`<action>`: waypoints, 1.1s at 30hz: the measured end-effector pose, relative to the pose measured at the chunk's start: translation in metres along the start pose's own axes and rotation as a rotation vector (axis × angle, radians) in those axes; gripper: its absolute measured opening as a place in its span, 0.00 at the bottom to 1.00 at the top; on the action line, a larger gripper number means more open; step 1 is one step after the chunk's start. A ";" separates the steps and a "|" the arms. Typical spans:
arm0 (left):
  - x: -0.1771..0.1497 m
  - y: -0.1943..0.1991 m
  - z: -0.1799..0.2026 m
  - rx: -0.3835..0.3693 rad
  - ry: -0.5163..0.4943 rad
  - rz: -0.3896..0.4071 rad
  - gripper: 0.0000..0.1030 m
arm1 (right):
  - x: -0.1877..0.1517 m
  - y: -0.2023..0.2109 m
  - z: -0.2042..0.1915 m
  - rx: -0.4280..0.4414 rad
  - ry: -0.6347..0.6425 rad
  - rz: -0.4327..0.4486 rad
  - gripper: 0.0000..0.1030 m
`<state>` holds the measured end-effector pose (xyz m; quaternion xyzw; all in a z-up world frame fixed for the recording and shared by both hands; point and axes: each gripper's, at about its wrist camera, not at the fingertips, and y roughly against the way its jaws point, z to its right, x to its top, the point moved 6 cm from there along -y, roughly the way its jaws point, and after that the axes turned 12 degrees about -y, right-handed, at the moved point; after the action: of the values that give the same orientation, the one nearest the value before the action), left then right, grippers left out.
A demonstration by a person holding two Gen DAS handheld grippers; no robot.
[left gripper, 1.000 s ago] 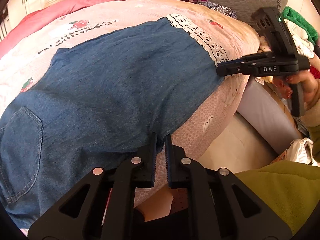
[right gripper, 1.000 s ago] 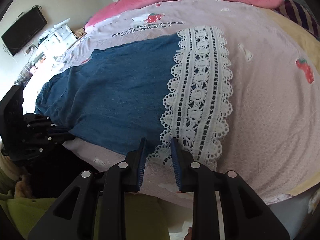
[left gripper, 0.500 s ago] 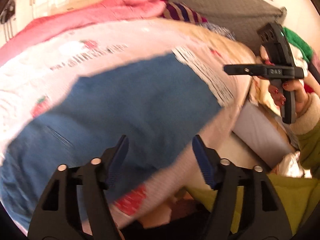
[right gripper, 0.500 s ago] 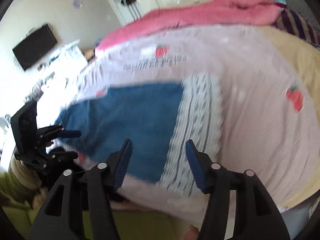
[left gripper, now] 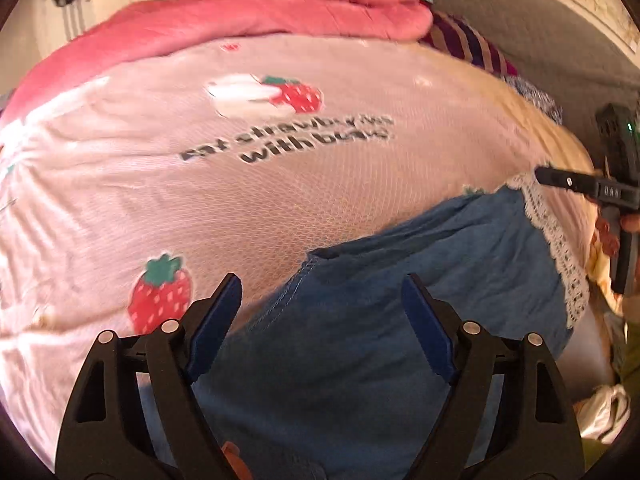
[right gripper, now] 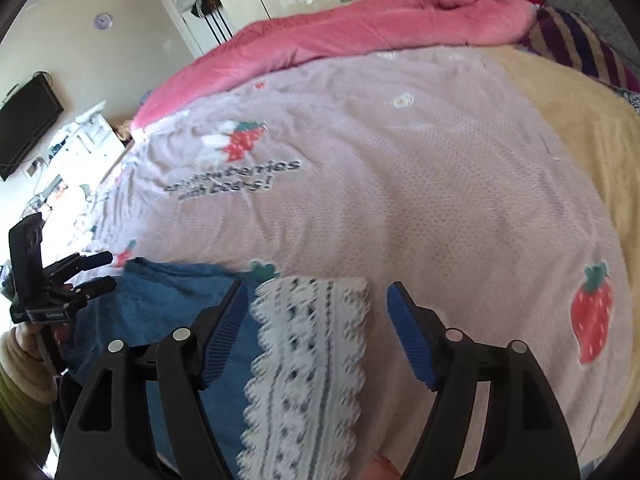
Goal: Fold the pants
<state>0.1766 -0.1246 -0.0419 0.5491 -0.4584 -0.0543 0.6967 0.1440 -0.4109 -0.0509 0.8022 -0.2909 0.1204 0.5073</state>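
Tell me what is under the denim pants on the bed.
The denim pants with their lace hem lie on a pink strawberry-print bedspread. The part of the bedspread beneath them is covered, so anything there is hidden.

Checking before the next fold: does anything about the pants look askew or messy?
The denim pants lie rumpled near the bed's edge, their far edge wavy and lifted. The lace cuff looks intact. Both the left gripper and right gripper are open, holding nothing.

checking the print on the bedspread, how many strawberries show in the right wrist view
4. One above the printed words, one large at the right, one small near the left claw, one half hidden behind the pants. Others may be covered.
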 end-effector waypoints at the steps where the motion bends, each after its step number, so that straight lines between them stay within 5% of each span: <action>1: 0.000 -0.008 0.002 -0.022 -0.021 -0.016 0.72 | 0.001 -0.004 0.000 -0.003 0.003 -0.007 0.69; 5: -0.002 -0.029 0.001 -0.032 -0.079 -0.066 0.69 | -0.004 -0.016 -0.001 0.020 0.033 -0.060 0.69; 9: -0.003 -0.043 -0.002 -0.087 -0.062 -0.078 0.39 | -0.012 -0.021 0.000 0.029 0.047 -0.085 0.68; 12: 0.002 -0.044 0.000 -0.125 -0.044 -0.071 0.15 | -0.016 -0.026 -0.002 0.025 0.069 -0.090 0.53; 14: 0.007 -0.042 0.000 -0.108 -0.043 -0.069 0.10 | -0.018 -0.028 -0.004 0.021 0.088 -0.092 0.44; 16: 0.012 -0.040 -0.003 -0.101 -0.022 -0.052 0.07 | -0.018 -0.028 -0.007 0.022 0.097 -0.084 0.32; 25: 0.034 -0.023 -0.014 -0.062 0.005 0.011 0.05 | 0.004 -0.008 -0.023 0.020 0.149 0.010 0.17; 33: 0.033 -0.046 -0.017 -0.062 0.015 -0.041 0.06 | 0.008 -0.049 0.000 0.010 0.065 -0.094 0.19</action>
<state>0.2267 -0.1492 -0.0600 0.5369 -0.4400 -0.0784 0.7155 0.1790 -0.3980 -0.0836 0.8132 -0.2356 0.1238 0.5175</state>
